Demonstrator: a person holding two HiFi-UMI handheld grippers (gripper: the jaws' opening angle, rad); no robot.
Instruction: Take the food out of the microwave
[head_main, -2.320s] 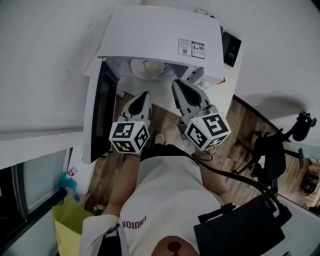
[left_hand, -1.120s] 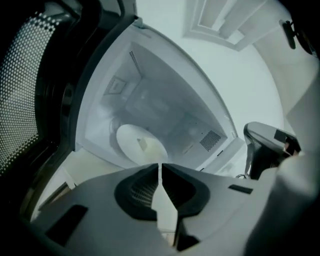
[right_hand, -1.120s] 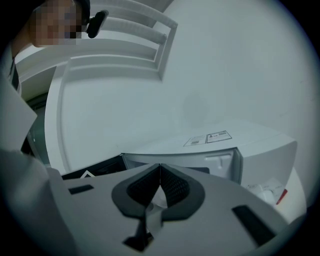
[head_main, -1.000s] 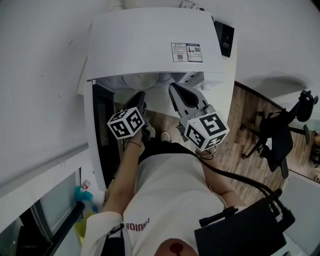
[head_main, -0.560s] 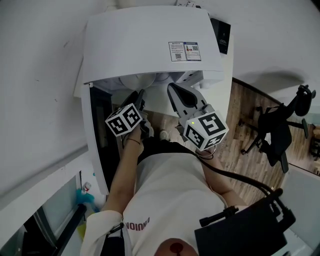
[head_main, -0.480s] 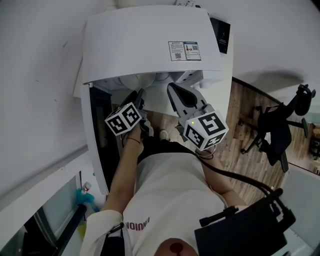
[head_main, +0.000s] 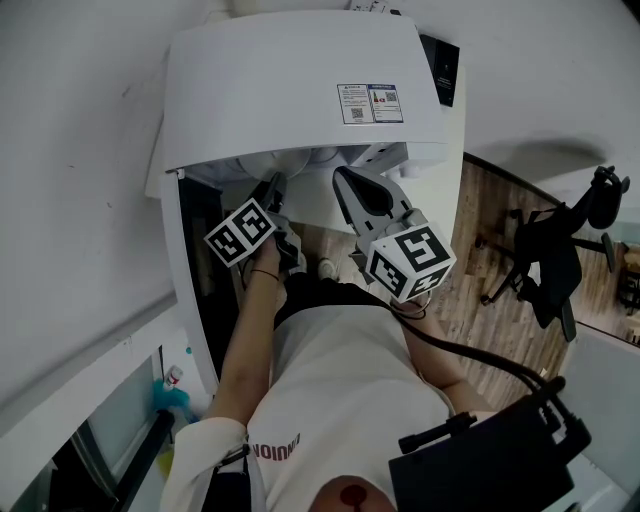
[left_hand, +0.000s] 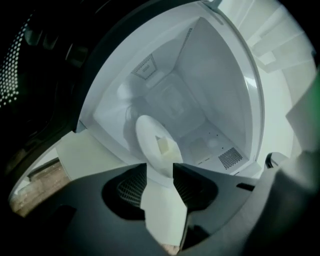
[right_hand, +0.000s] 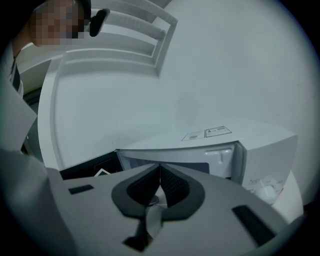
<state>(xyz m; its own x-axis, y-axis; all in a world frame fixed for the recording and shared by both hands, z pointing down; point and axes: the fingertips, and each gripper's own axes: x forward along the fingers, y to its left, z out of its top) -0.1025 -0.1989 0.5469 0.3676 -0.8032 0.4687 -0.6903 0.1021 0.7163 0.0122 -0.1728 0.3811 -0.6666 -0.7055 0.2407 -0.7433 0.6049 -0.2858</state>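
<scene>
A plain white wall (head_main: 80, 120) fills the background, with a wooden floor (head_main: 490, 250) and an office chair (head_main: 555, 270) off to the right. In the head view the white microwave (head_main: 300, 90) stands with its dark door (head_main: 200, 260) swung out to the left. The left gripper (head_main: 272, 190) points into the open cavity. The right gripper (head_main: 352, 185) hangs just outside the front edge.

In the left gripper view the cavity is bare white. A white plate (left_hand: 147, 145) lies on its floor, and the food (left_hand: 163, 145), a small pale block, sits near the plate's middle. The left gripper (left_hand: 160, 167) has its jaws opening, spread wide with nothing between them. The plate's near rim shows just beyond the tips.

The step in hand looks like the reach for the plate. It would go best with the gripper taking the near rim squarely, closing firmly, then drawing the plate out level so the block does not slide, and keeping clear of the door.

In the right gripper view the right gripper (right_hand: 159, 172) has its jaws pressed together on nothing, facing the microwave (right_hand: 215, 145).
</scene>
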